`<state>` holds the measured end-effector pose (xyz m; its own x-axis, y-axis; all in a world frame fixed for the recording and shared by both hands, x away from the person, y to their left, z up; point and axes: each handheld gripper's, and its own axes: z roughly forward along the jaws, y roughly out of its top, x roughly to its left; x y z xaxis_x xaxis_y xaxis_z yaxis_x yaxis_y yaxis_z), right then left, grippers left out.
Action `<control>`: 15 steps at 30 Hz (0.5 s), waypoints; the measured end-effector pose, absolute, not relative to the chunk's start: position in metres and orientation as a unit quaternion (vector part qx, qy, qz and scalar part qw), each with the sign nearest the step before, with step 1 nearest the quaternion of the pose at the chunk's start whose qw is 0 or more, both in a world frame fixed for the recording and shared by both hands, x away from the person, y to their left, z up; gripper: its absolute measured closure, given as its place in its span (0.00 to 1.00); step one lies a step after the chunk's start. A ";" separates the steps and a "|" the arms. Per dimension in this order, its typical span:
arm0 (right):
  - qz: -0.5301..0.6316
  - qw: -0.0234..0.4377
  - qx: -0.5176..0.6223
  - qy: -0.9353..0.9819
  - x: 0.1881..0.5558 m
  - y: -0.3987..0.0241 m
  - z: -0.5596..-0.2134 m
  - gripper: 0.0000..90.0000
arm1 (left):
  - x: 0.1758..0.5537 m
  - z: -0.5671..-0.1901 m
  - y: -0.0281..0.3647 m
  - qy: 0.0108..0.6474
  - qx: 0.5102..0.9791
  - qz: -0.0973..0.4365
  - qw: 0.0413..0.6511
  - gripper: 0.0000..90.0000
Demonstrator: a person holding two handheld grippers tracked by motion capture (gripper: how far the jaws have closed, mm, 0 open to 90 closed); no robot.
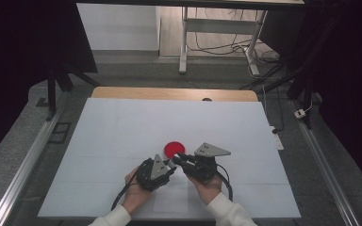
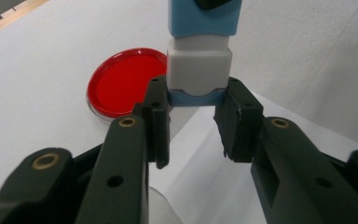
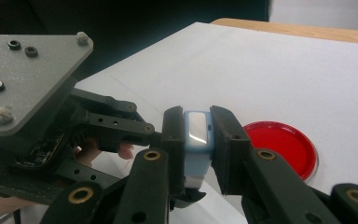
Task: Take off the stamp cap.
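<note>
A small blue and white block (image 2: 198, 65) is held above the table between both grippers. My left gripper (image 2: 198, 95) is shut on its rounded blue end, one pad on each side. My right gripper (image 3: 197, 122) is shut on the block's (image 3: 196, 133) other part, the white face showing between its jaws. In the high view the two grippers meet tip to tip near the table's front, left gripper (image 1: 169, 165) and right gripper (image 1: 179, 159). A red round dish (image 1: 173, 149) lies flat on the white sheet just behind them.
A white sheet (image 1: 122, 127) covers the table, with a wooden edge (image 1: 122, 92) at the back. Metal rails (image 1: 28, 160) run along both sides. A white desk frame (image 1: 184, 42) with cables stands on the floor beyond. A white plug strip (image 1: 276, 140) lies off the right edge.
</note>
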<state>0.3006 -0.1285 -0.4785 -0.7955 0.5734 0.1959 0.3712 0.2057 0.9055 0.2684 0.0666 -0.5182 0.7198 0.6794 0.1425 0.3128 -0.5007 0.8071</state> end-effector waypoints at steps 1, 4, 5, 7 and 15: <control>0.552 0.092 0.308 0.770 0.300 -0.129 -0.479 0.84 | 0.268 -0.518 0.067 0.301 0.834 0.224 0.404 0.73; 0.553 0.096 0.309 0.768 0.299 -0.128 -0.479 0.84 | 0.269 -0.519 0.068 0.311 0.829 0.205 0.417 0.73; 0.553 0.095 0.310 0.768 0.299 -0.128 -0.479 0.84 | 0.270 -0.519 0.069 0.314 0.827 0.198 0.422 0.73; 0.553 0.096 0.311 0.767 0.299 -0.128 -0.478 0.84 | 0.270 -0.519 0.069 0.316 0.826 0.197 0.423 0.73; 0.546 0.094 0.303 0.775 0.300 -0.128 -0.476 0.84 | 0.269 -0.519 0.067 0.303 0.833 0.208 0.413 0.73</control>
